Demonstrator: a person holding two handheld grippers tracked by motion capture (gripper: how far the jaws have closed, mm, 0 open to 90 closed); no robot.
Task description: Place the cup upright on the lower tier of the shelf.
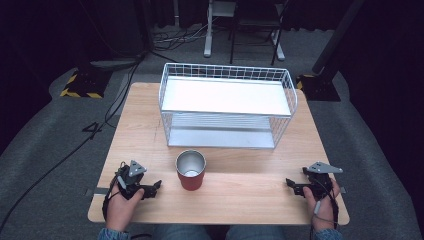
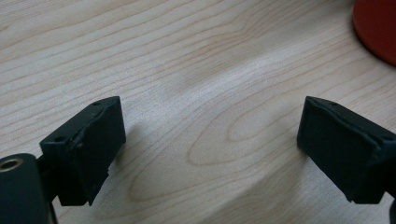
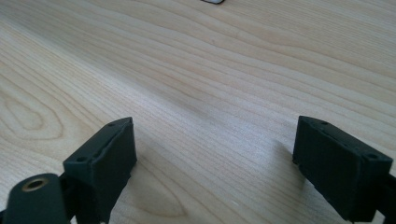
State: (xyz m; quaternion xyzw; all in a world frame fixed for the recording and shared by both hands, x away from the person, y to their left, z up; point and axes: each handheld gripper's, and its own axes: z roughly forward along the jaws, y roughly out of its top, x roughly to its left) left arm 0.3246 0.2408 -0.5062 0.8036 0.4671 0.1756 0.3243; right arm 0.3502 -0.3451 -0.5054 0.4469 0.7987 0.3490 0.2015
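Both grippers rest low at the near corners of the wooden surface (image 1: pixel 230 195), jaws wide apart and holding nothing.

The left gripper (image 1: pixel 150 189) points at the red cup (image 1: pixel 190 170) just beyond its jaws; the right gripper (image 1: pixel 295 186) points inward. In the high view a white wire basket (image 1: pixel 227 105) stands behind the cup.

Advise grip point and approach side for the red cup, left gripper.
Grip the red cup across its side wall, probably mid-height, coming in level from its left with the left gripper. It stands upright, mouth open, and the jaws are already spread wide beside it.
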